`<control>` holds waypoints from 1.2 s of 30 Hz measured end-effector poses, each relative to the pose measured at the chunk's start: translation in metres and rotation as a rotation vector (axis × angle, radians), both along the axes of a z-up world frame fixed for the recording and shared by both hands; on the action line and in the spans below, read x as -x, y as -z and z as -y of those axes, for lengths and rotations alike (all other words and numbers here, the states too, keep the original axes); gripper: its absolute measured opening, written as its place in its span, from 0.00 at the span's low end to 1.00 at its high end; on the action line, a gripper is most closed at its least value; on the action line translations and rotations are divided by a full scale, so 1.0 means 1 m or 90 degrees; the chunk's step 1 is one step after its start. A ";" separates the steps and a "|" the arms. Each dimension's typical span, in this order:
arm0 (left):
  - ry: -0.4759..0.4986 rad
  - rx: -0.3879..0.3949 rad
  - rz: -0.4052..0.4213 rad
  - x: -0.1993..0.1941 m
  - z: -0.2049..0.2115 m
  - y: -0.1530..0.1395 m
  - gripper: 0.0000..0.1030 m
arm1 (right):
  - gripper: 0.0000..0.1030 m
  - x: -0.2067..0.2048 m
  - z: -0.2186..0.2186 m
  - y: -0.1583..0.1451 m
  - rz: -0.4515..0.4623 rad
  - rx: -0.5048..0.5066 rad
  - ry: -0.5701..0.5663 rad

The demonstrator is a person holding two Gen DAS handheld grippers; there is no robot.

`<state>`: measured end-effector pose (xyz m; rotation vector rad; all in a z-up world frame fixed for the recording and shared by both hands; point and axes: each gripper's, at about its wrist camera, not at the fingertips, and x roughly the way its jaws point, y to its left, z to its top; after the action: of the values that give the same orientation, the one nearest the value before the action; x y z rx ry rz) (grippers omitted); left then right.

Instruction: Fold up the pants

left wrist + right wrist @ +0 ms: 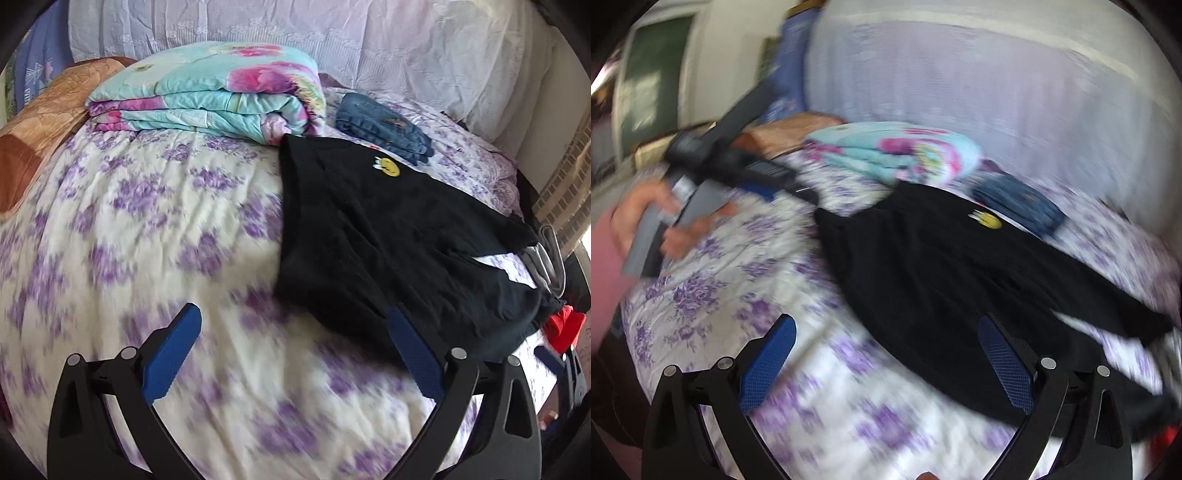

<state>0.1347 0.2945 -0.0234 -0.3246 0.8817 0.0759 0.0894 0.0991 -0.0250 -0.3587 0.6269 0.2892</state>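
Lying flat on the floral bedspread (pixel 147 221), right of centre, black pants (pixel 388 240) await folding. Left gripper (pixel 291 354) and right gripper (pixel 886 362) hover spread wide, empty; a shallow pinch could grab bedspread too.

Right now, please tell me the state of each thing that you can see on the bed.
black pants: spread flat, unfolded
jeans: folded
floral quilt: folded in a stack
left gripper: open, empty
right gripper: open, empty
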 end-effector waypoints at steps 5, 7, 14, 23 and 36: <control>0.037 0.039 -0.044 -0.071 -0.035 0.007 0.96 | 0.94 -0.063 -0.064 0.027 -0.026 0.107 -0.085; 0.050 0.029 -0.054 -0.099 -0.041 0.010 0.96 | 0.92 -0.088 -0.078 0.039 -0.028 0.153 -0.077; 0.096 0.053 -0.111 -0.172 -0.046 0.042 0.96 | 0.10 -0.107 -0.076 0.056 -0.060 0.168 -0.056; 0.139 0.031 -0.086 -0.227 -0.032 0.056 0.43 | 0.09 -0.089 -0.081 0.040 -0.040 0.138 -0.045; 0.140 -0.016 0.040 -0.068 -0.080 -0.018 0.09 | 0.09 -0.005 -0.166 -0.013 -0.017 0.036 -0.225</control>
<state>0.2023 0.3743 -0.0054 -0.2035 0.8483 -0.1260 0.0949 0.2648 -0.0116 -0.5208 0.5969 0.6152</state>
